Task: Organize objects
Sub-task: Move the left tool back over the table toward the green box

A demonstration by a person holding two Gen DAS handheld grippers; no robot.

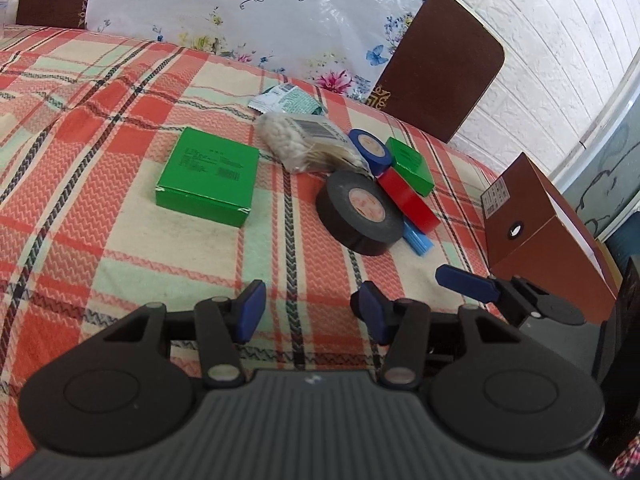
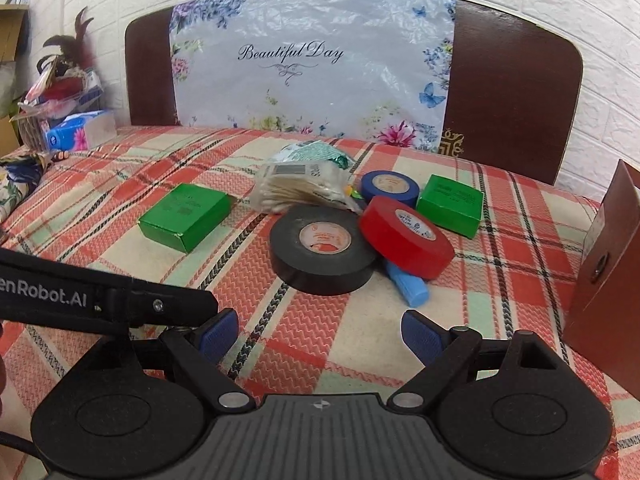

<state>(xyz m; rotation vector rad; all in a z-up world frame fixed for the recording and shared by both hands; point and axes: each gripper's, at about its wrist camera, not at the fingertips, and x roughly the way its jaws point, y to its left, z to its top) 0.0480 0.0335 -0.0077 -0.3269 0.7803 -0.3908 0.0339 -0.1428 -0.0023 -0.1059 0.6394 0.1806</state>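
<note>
Plaid bedding in red, cream and green covers the work surface; a dark headboard with a floral plastic sheet stands at 12 o'clock against white brick-pattern wall.

Item count, largest first:
- One brown cardboard box, at 3 o'clock in the right wrist view.
- Two green boxes: the larger green box at 10 o'clock of the cluster, the smaller green box at 2 o'clock.
- Three tape rolls: black tape roll at centre, red tape roll leaning on it at 3 o'clock, blue tape roll at 1 o'clock.
- One bag of cotton swabs at 12 o'clock of the black roll.
- One green-and-white sachet behind the bag.
- One light-blue ribbed piece partly under the red roll.

Gripper state: the left gripper has its jaws apart with nothing between them. The right gripper likewise stands apart and empty.

Relative position: the cluster lies at 12 o'clock of both grippers, apart from the fingertips. The black roll is nearest to each.
</note>
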